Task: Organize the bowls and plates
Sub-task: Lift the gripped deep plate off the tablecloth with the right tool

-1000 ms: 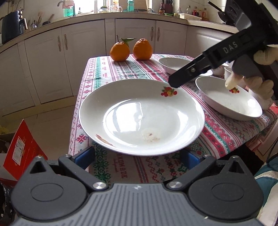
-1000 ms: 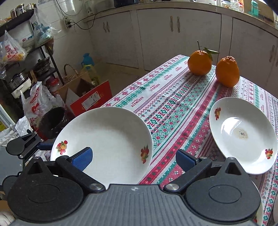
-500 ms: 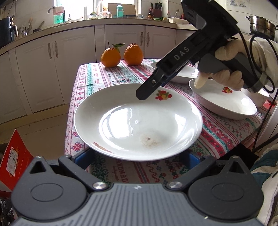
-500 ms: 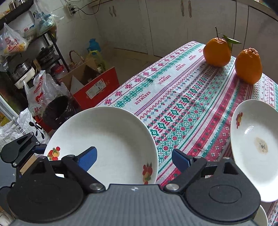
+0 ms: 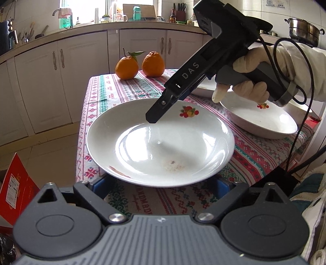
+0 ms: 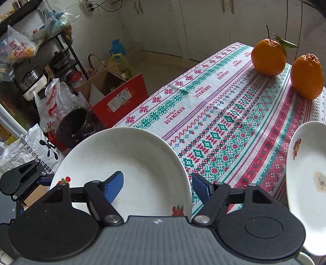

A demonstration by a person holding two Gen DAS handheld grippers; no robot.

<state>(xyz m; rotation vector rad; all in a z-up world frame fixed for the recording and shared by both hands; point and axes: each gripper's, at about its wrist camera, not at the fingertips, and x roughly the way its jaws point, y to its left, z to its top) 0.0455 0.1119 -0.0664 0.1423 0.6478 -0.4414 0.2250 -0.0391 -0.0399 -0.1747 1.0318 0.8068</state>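
Daylight enters from the bright, overexposed window point(image 5: 85, 12) behind the cream kitchen cabinets point(image 5: 81, 67). It throws curved glare streaks across the glossy white round plate point(image 5: 159, 142), just beside a soft grey shadow. Both fisheye views bend straight lines near their edges, corners darkened. Focus is sharp; colours muted.
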